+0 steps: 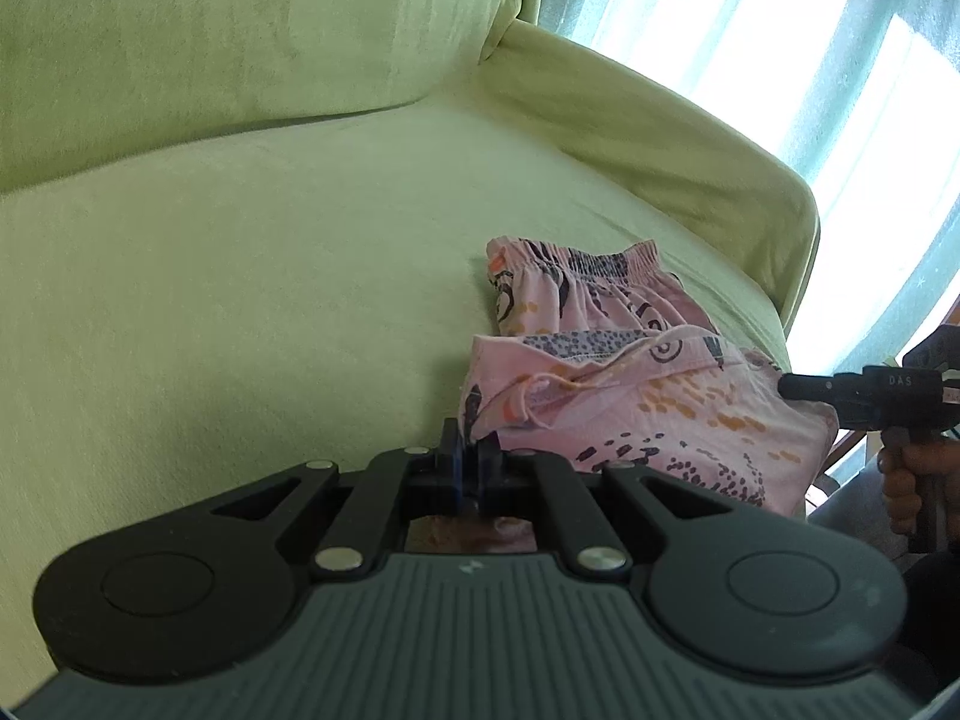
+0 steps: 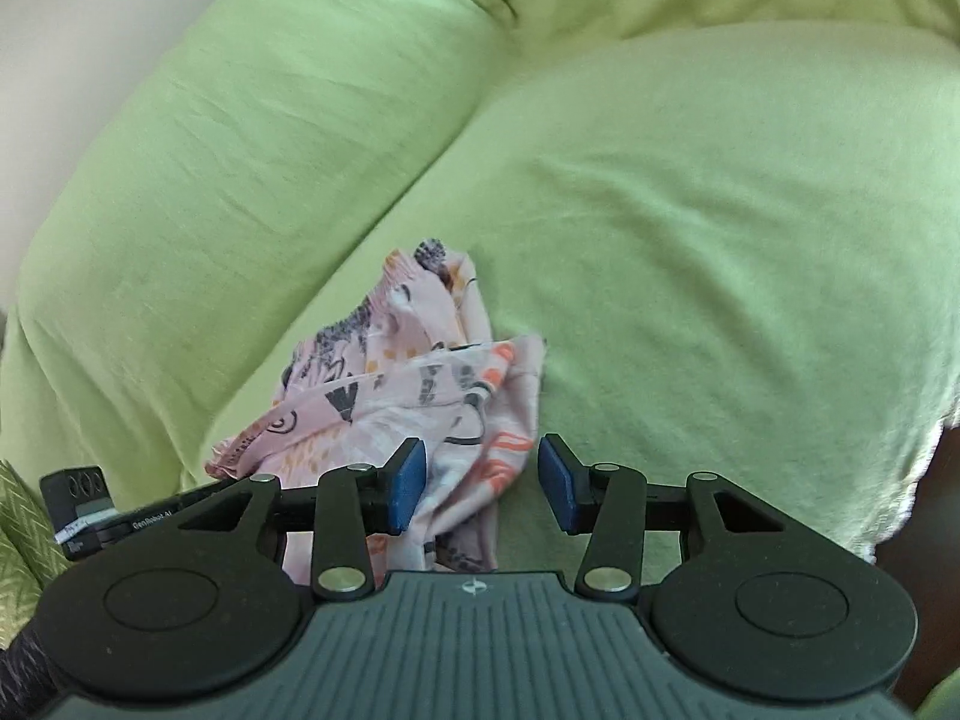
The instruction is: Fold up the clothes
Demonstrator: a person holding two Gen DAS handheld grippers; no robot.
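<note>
Pink patterned shorts (image 1: 636,396) lie partly folded on the seat of a green sofa (image 1: 240,300), near the armrest on the window side. Their gathered elastic waistband sits farthest from the left wrist camera, and a lower layer of cloth is doubled over toward the front edge of the seat, with a thin drawstring trailing across it.

The left gripper (image 1: 471,462) has its fingers pressed together on the near left corner of the shorts, pinching a small bunch of cloth between the blue pads.

The right gripper (image 2: 483,483) shows in its own camera with its fingers spread wide; the blue pads (image 2: 408,483) stand apart, and the crumpled edge of the shorts lies beneath and between them without being pinched. In the left wrist view the same gripper reaches in from the right side, its dark tip touching the right edge of the shorts, and the person's hand (image 1: 906,480) grips its handle.

Behind the sofa's armrest hangs a pale teal curtain (image 1: 750,42) with bright daylight coming through it.
</note>
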